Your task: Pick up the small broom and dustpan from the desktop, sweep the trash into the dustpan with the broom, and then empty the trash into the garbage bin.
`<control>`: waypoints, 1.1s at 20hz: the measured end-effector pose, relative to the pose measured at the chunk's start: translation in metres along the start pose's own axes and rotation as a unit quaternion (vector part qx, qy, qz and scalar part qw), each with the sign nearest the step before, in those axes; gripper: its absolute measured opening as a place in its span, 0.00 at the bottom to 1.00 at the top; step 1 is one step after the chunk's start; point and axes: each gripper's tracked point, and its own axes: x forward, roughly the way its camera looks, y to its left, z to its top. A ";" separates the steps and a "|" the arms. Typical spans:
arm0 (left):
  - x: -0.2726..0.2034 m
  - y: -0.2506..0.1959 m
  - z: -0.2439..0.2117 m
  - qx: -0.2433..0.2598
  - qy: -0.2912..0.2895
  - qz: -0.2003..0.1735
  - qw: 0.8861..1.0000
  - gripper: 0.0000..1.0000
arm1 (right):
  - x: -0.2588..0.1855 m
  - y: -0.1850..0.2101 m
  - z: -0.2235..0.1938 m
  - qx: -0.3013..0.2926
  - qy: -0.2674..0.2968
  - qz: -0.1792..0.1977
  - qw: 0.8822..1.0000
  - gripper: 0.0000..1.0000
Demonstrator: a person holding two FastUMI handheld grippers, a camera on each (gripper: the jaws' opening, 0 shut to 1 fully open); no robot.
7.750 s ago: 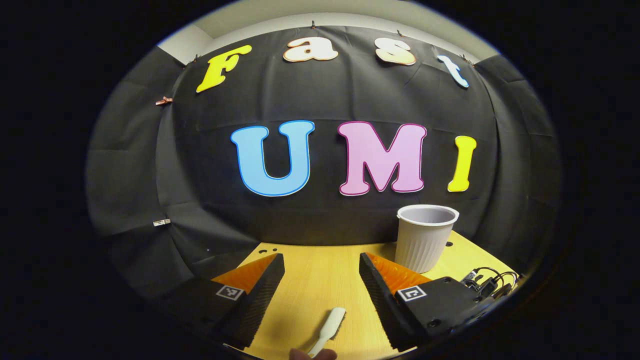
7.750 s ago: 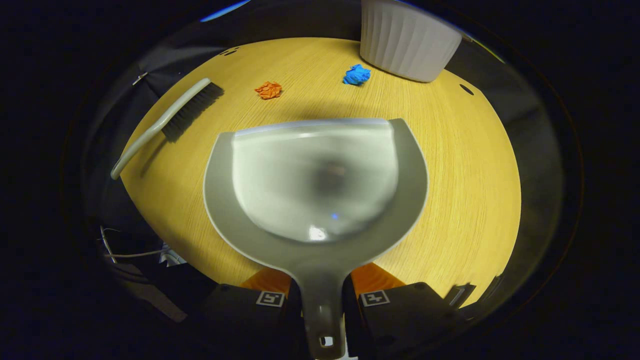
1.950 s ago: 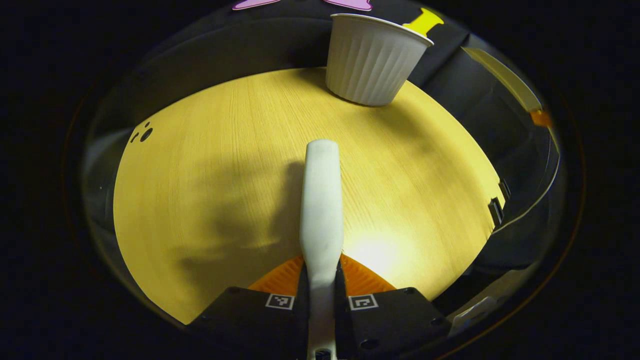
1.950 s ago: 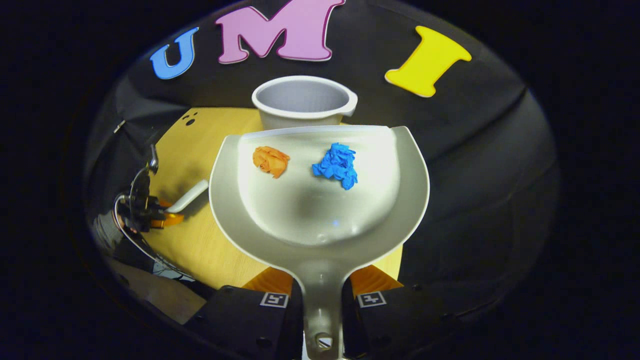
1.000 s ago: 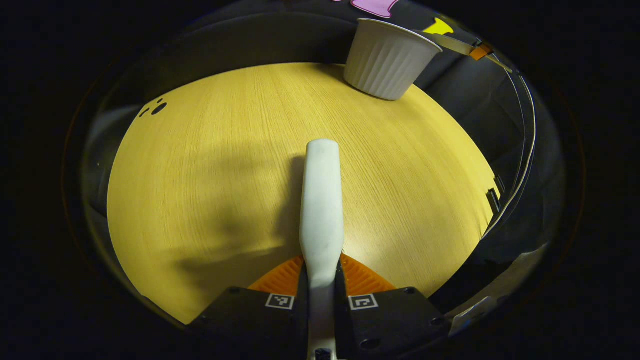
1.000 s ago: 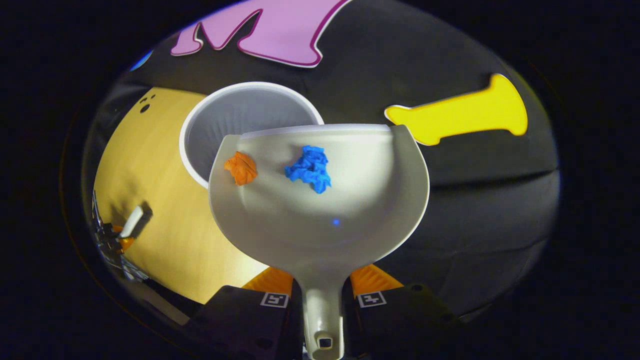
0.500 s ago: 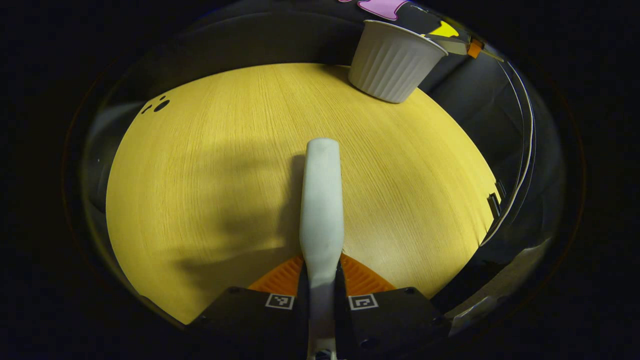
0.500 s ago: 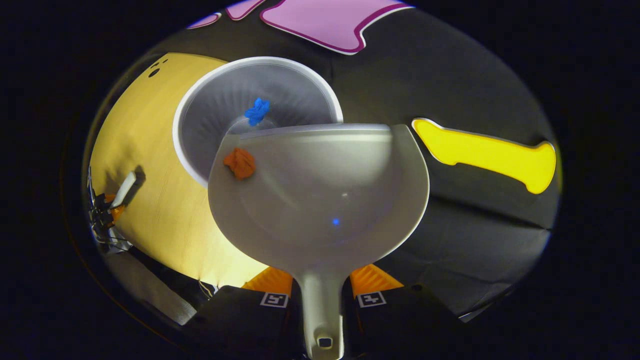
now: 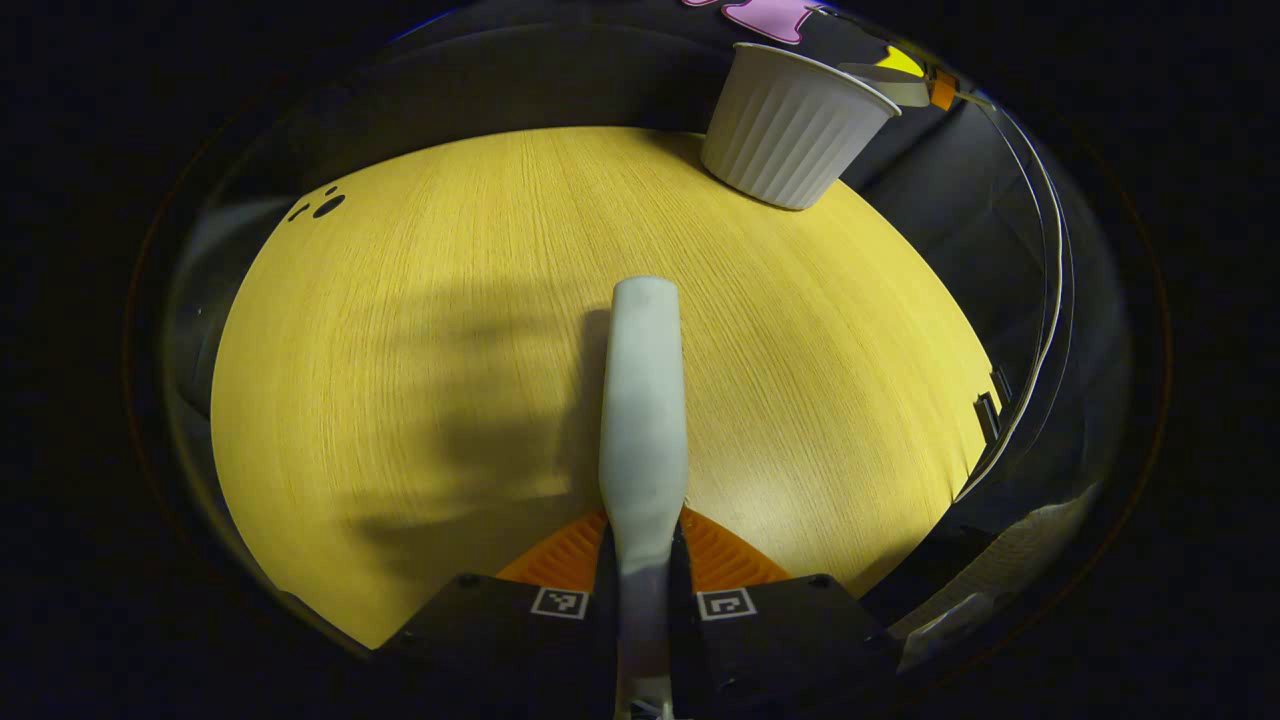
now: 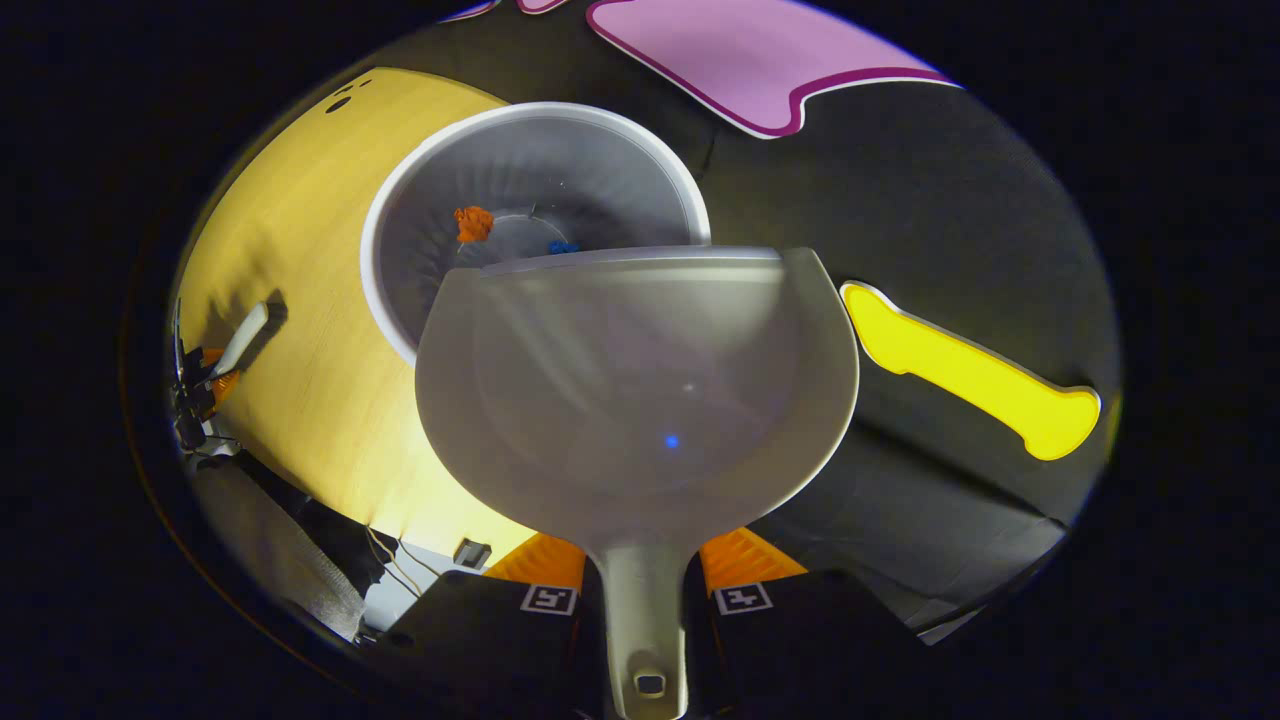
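My right gripper is shut on the handle of the grey dustpan, which is tipped over the white ribbed garbage bin. The pan's lip hangs over the bin's mouth and the pan holds nothing. An orange paper wad and a blue wad lie inside the bin. My left gripper is shut on the white broom, held low over the wooden desktop. The bin stands at the far right of the desk in the left gripper view. The broom and left gripper show small at the left in the right gripper view.
The dustpan's edge pokes in beside the bin's rim. Cables run along the desk's right edge. Small holes mark the far left of the desktop. Black cloth walls stand behind the desk.
The dustpan tipped further over the bin. The blue wad dropped in first, then the orange wad slid off the pan into the bin. The broom stayed still.
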 end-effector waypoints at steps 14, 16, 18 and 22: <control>-0.023 0.023 0.015 -0.001 -0.012 0.037 0.999 0.24 | -0.005 0.031 -0.007 0.156 -0.251 0.042 0.954 0.35; -0.028 0.026 0.019 -0.004 -0.019 0.041 0.999 0.25 | -0.005 0.048 -0.016 0.166 -0.276 0.053 0.945 0.35; -0.033 0.028 0.021 -0.009 -0.024 0.043 0.999 0.24 | -0.011 0.083 -0.038 0.161 -0.286 0.067 0.942 0.35; -0.040 0.035 0.023 -0.008 -0.026 0.053 0.998 0.25 | 0.008 0.182 -0.058 0.143 -0.288 0.117 0.940 0.35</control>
